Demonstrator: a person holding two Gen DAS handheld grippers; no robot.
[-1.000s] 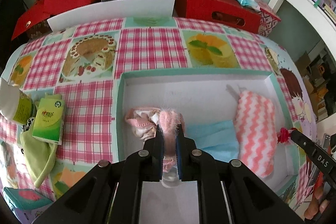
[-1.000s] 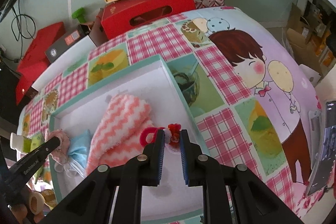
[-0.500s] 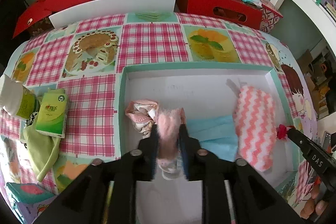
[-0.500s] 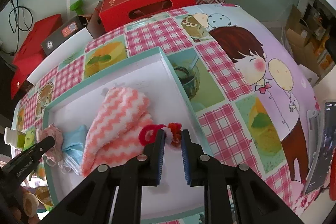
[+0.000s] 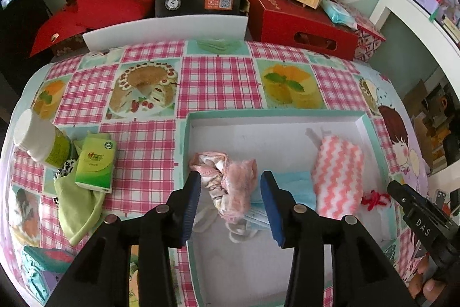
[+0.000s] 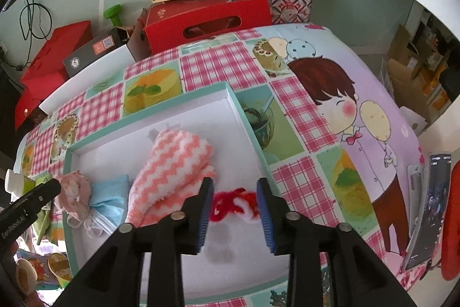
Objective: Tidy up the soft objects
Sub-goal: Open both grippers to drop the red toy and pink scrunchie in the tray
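We see the soft things lying in a shallow white tray (image 5: 362, 121) with a teal rim on the counter (image 5: 221, 76). A fuzzy pink piece (image 5: 240, 186) sits toward the tray's left side, against a crumpled pink-and-white cloth (image 5: 208, 171) and overlapping a blue face mask (image 5: 290, 186); a pink zigzag towel (image 5: 337, 177) lies to the right of the mask. The left tongs (image 5: 230, 196) are parting, their blue pads standing clear on either side of the pink piece, pressing on nothing. The right tongs (image 6: 235, 202) are also parting, with a red-and-white fluffy piece (image 6: 234, 205) lying loose between the pads near the tray's right wall, just beside the towel. Whether either pad grazes it we cannot tell. Our tongs hide the tray's near floor, and the mask's ear loops trail partly under the left pair. Left of the tray lie a green tissue pack (image 5: 96, 161), a green cloth (image 5: 77, 206) beneath it and a white-capped bottle (image 5: 40, 138). Fingers (image 5: 425, 278) show at the lower right edge, cut off.
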